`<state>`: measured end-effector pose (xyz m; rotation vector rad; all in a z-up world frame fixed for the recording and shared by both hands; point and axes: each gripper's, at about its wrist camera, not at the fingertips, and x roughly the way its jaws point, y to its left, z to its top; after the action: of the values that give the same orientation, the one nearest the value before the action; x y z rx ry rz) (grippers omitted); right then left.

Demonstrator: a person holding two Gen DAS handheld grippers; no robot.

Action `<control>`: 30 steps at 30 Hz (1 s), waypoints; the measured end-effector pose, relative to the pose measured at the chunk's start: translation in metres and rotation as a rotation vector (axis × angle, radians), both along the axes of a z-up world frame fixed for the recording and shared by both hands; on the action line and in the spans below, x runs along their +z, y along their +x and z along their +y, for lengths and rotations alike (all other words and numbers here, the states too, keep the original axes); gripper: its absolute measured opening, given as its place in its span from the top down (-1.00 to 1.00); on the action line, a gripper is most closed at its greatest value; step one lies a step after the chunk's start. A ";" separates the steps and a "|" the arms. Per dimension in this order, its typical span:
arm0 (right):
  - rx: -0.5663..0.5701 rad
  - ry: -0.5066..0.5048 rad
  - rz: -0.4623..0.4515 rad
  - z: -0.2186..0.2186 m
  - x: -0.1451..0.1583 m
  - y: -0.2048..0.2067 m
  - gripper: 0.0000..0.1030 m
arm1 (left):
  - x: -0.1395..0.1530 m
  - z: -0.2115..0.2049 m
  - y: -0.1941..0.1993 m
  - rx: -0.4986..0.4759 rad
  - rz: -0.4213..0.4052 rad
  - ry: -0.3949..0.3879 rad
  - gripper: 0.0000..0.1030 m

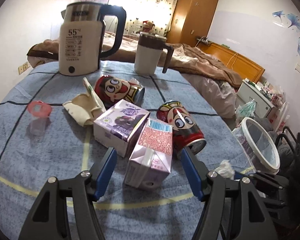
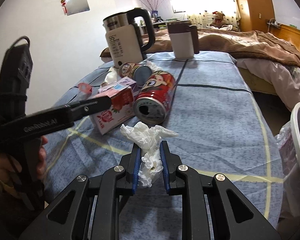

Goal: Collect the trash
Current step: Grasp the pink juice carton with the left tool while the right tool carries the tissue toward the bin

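Note:
My left gripper (image 1: 148, 150) is open, its jaws on either side of a pink-purple drink carton (image 1: 150, 158) that lies on the blue tablecloth (image 1: 50, 150). A second purple carton (image 1: 120, 126) and two red cartoon cans (image 1: 180, 126) (image 1: 118, 90) lie just beyond it. My right gripper (image 2: 150, 146) is shut on a crumpled white tissue (image 2: 150, 140), held just above the cloth. In the right wrist view the left gripper's finger (image 2: 96, 104) reaches over the carton (image 2: 114, 112) next to a red can (image 2: 156, 100).
A kettle (image 1: 82, 40) and a white mug with brown lid (image 1: 150, 54) stand at the table's far side. A small pink-rimmed plastic cup (image 1: 39, 118) and a beige cloth (image 1: 84, 108) lie at left. A white-rimmed bin with a liner (image 1: 260, 140) stands right of the table.

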<state>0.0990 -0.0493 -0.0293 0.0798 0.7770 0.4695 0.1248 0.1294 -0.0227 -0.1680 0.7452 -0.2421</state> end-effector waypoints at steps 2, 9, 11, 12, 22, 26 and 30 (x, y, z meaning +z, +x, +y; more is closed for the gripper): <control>-0.014 0.002 0.000 -0.002 0.001 0.001 0.61 | -0.003 -0.002 0.004 0.000 0.005 0.000 -0.32; -0.026 0.009 0.007 -0.007 0.002 0.005 0.61 | -0.011 -0.003 0.012 0.011 0.035 0.009 -0.18; -0.028 0.010 0.005 -0.008 0.003 0.006 0.61 | -0.010 -0.004 0.013 0.014 0.036 0.015 0.00; -0.028 0.011 0.005 -0.009 0.003 0.005 0.61 | -0.011 -0.004 0.014 0.012 0.041 0.018 0.08; -0.032 0.030 0.006 -0.015 0.004 0.004 0.61 | -0.006 -0.008 0.007 0.025 0.038 0.025 0.23; -0.037 0.043 0.002 -0.020 0.007 0.004 0.61 | -0.002 -0.009 0.001 0.042 0.029 0.021 0.24; -0.047 0.057 0.000 -0.028 0.010 0.004 0.61 | 0.006 -0.011 -0.007 0.047 0.015 0.005 0.24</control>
<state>0.1027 -0.0771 -0.0192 0.1503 0.7599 0.4473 0.1173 0.1188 -0.0172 -0.1828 0.7556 -0.1944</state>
